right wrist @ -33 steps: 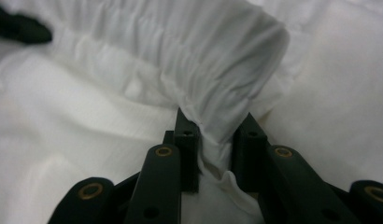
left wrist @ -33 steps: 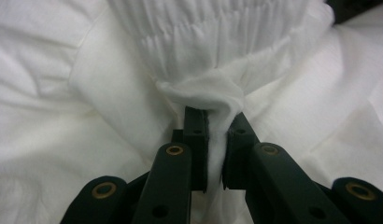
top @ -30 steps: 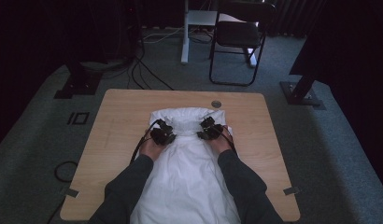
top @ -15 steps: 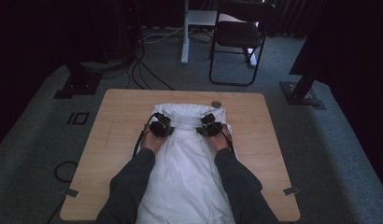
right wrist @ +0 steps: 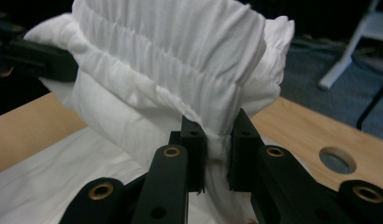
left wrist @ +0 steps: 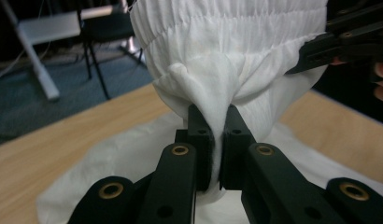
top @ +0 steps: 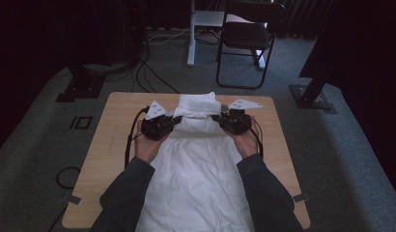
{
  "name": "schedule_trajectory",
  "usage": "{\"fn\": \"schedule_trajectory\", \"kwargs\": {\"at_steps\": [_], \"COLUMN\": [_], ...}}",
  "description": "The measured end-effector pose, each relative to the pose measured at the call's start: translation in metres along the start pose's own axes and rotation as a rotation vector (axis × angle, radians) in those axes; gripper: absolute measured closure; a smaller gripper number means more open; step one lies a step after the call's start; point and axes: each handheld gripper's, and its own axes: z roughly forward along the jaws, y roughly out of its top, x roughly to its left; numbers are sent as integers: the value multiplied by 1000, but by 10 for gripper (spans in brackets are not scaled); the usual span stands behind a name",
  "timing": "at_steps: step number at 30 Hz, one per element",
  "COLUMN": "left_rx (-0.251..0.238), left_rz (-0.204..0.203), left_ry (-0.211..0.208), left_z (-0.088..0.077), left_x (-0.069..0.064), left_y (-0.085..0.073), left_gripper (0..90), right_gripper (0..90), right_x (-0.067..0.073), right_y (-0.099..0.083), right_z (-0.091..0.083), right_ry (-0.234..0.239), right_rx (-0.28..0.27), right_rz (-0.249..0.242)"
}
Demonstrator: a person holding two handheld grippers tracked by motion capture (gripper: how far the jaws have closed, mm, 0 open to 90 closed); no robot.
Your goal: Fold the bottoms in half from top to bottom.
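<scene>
Both grippers are clamped on the white garment: the left gripper [left wrist: 216, 140] pinches a bunched fold just under the elastic waistband [left wrist: 227, 28], and the right gripper [right wrist: 216, 149] bites the same band on its opposite side. The garment [top: 193, 174] hangs between them, its gathered end raised over the far part of the wooden table [top: 114, 130], the rest trailing flat towards the person. Its long axis runs away from the person, so I'd guess any fold goes along that line, with both hands about equally near.

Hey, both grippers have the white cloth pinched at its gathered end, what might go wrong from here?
1. The left gripper pinches only a thin fold of the white cloth; it might slip out.
2. The right gripper holds a thicker bunch, so the lift may turn uneven.
3. The rest trails on the table and may drag.
</scene>
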Motion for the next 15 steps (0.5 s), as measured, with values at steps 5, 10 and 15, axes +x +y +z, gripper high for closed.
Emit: {"fn": "schedule_trajectory", "kwargs": {"at_steps": [5, 10, 15], "left_rx": [14, 152, 288], "left_rz": [9, -56, -143], "left_ry": [-61, -112, -160], "left_z": [-22, -13, 2], "left_x": [-20, -29, -34], "left_y": [-25, -87, -140], "left_gripper": [858, 850, 829], "right_gripper": [797, 796, 795], "right_x": [25, 44, 48], "right_y": [-14, -73, -124], "right_z": [-29, -19, 0], "right_ry": [39, 78, 116], "right_rx": [21, 154, 287], "right_rz": [-81, -69, -35]}}
